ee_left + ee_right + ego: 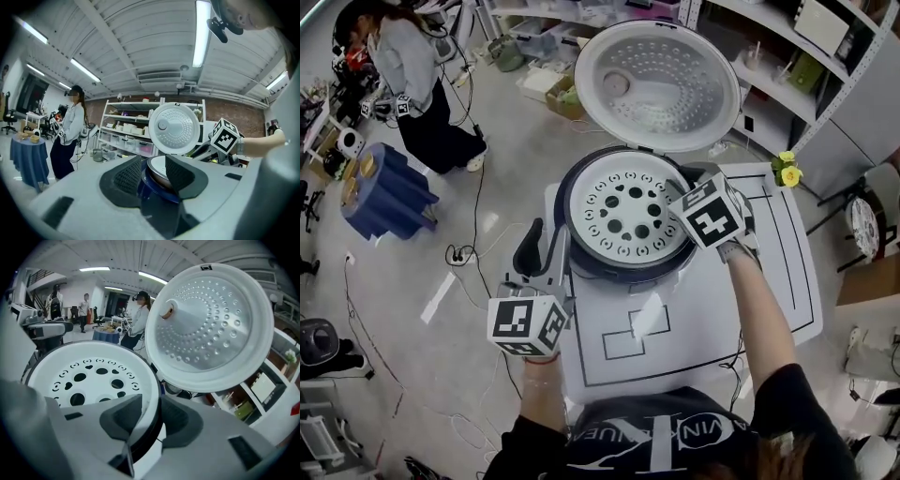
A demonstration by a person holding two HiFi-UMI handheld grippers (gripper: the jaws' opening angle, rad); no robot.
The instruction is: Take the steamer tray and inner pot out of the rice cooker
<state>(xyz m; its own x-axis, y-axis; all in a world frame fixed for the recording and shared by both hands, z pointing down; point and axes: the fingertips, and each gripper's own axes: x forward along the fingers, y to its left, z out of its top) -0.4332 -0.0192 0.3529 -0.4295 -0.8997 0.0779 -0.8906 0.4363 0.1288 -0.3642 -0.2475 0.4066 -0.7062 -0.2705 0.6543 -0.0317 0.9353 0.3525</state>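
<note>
The rice cooker (565,202) stands on the white table with its lid (656,84) swung up. The white steamer tray (623,216), pierced with round holes, lies in its top. My right gripper (680,194) reaches down over the right rim. In the right gripper view its jaws (151,416) straddle the tray (89,376) rim, one inside and one outside, still open. My left gripper (546,255) points level at the cooker's left side. There its open jaws (153,171) frame the dark blue body (154,197) and a metal rim. The inner pot is otherwise hidden under the tray.
The table (769,281) has black outlines drawn on it, and a small yellow flower (787,171) sits at its far right corner. A person (417,84) stands at the far left beside a blue-draped stool (384,192). Cables (464,253) lie on the floor. Shelves (806,56) stand behind.
</note>
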